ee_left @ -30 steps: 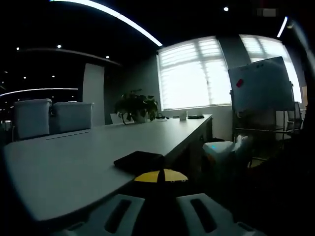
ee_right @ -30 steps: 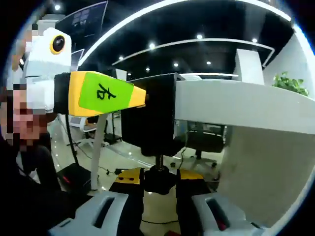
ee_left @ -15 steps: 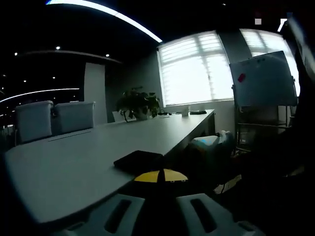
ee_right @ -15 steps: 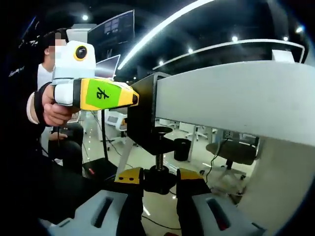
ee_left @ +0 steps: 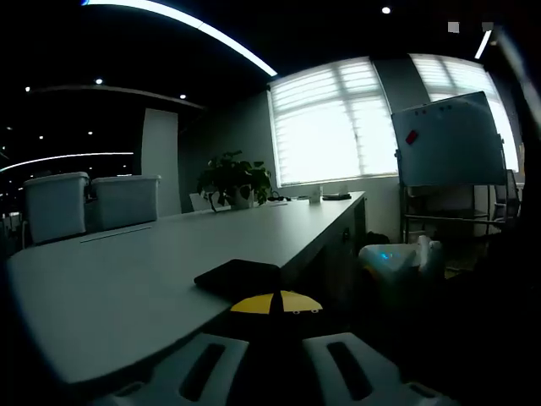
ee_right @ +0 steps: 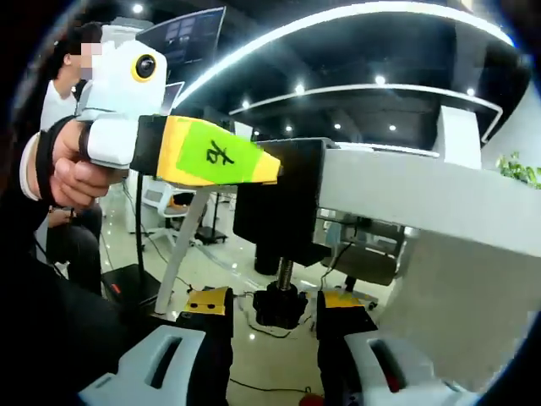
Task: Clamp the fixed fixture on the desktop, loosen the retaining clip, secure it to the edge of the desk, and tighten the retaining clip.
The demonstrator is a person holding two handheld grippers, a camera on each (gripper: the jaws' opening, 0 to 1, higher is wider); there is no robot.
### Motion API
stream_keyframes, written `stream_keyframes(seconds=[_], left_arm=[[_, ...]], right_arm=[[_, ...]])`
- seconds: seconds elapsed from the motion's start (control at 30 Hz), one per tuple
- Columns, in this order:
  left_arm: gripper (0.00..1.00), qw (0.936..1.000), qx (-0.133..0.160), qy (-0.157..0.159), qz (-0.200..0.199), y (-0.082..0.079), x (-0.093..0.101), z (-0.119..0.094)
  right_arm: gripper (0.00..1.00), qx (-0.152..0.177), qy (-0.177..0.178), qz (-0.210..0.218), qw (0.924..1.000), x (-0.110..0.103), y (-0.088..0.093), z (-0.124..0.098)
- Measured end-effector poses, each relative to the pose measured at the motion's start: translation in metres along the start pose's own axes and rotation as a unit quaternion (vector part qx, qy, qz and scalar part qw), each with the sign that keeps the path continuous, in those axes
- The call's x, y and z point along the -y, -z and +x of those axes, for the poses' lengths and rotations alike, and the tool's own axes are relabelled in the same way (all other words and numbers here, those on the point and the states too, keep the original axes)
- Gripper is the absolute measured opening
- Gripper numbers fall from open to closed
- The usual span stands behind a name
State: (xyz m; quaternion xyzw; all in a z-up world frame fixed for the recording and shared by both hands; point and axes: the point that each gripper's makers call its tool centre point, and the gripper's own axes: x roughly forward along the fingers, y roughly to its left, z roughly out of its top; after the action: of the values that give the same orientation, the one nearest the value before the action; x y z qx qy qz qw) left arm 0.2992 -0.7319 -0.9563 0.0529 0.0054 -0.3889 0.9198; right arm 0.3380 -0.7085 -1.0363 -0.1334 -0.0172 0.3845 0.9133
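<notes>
The clamp fixture sits on the surface edge; my left tongs hold it, my right tongs are open around its screw knob, tightening remains.

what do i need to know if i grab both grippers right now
Left gripper: shut on the black fixture, holding it at the desk edge.
Right gripper: open, below the desk, jaws either side of the screw knob with gaps showing.
Done: fixture is hooked over the desk edge, top plate lying on the desktop.
Left: close on the knob and tighten; the pictures don't settle how tight it is. Release the left gripper last.
</notes>
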Motion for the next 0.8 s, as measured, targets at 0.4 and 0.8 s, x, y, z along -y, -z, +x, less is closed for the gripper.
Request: stream_keyframes(seconds=[0.4,0.8], left_arm=[[0.01,0.9995,0.015,0.027,0.0,0.0,-0.001,-0.003],[0.01,0.9987,0.028,0.041,-0.011,-0.001,-0.003,-0.01]], right_arm=[[0.43,-0.05,0.245,0.058,0.9666,-0.001,0.006,-0.009],[0.44,-0.076,0.316,0.074,0.9428,0.011,0.012,0.002]])
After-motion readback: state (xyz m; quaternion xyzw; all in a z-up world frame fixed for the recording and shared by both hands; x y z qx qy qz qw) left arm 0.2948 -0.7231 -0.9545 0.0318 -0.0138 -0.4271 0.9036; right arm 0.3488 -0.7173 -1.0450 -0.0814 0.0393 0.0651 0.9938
